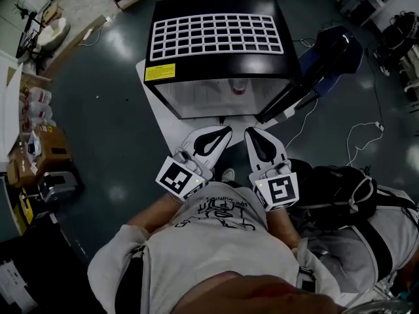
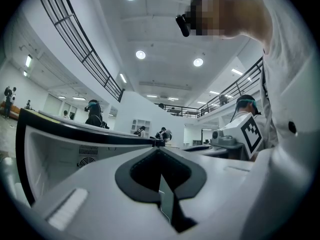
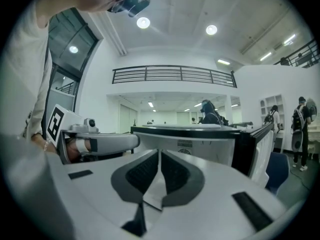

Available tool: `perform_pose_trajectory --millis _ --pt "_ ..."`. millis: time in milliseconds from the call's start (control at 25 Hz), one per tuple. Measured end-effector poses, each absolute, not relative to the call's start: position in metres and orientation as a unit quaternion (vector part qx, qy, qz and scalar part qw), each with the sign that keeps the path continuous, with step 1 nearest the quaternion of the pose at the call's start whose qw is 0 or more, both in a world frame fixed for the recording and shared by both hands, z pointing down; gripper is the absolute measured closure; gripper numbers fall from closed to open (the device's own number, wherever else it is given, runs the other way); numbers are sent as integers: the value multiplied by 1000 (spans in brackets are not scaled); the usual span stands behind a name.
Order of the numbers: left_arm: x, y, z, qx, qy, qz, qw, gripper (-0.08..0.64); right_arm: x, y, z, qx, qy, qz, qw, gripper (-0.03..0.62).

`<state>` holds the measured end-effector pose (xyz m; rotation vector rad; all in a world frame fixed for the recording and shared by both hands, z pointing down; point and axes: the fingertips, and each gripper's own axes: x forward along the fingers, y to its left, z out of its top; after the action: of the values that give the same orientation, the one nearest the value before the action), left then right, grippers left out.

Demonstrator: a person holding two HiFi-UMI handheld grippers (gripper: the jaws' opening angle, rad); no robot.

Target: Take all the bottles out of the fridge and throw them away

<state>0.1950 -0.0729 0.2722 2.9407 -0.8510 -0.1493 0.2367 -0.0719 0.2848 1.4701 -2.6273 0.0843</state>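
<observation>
Head view, nearest: the person's shirt (image 1: 209,241) is filling the foreground.
Head view, ahead: left tool (image 1: 224,131) and right tool (image 1: 252,133) are hovering just outside the open fridge (image 1: 163,90). A reddish shape, possibly a bottle (image 1: 239,87), is standing deep inside.
Left gripper view: jaws are sitting together, empty. Pushed in like this, they are risking toppling the bottle.
Right gripper view: jaws are sitting together, empty. The door (image 3: 260,144) is crowding the right side, leaving room leftward.
</observation>
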Motion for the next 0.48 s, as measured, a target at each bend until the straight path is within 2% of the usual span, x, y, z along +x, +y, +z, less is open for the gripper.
perform_pose_trajectory --millis 480 --pt "196 -93 296 958 -279 -46 33 552 233 -87 313 495 -865 34 73 572"
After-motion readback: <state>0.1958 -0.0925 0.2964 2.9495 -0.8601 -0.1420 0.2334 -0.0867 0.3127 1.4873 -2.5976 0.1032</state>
